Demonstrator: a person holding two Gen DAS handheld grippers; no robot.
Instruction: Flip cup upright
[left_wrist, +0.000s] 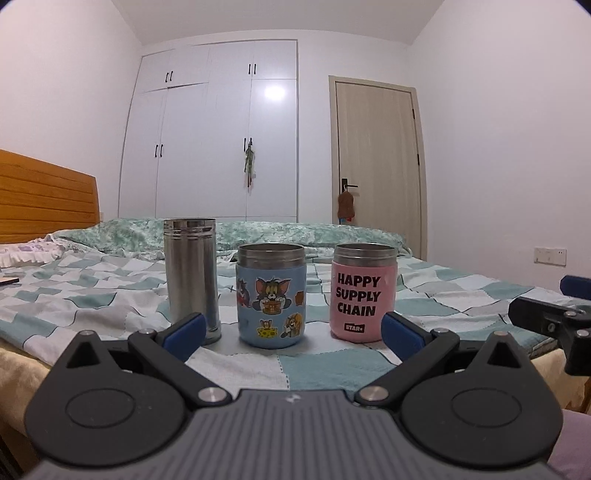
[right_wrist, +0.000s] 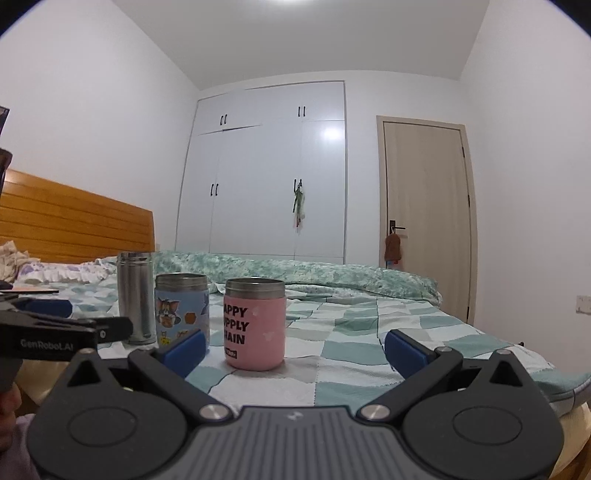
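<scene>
pink cup (left_wrist: 362, 293) — "HAPPY SUPPLY CHAIN", "STAR"

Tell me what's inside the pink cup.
Nothing inside shows. The pink cup stands upright on the checked bedspread, and both wrist views look at it from below its steel rim, so the interior is hidden. Only its outer wall and lettering are visible.

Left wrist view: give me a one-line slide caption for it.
Open left gripper faces three upright cups on the bed: steel tumbler, blue cartoon cup, pink cup.
</scene>
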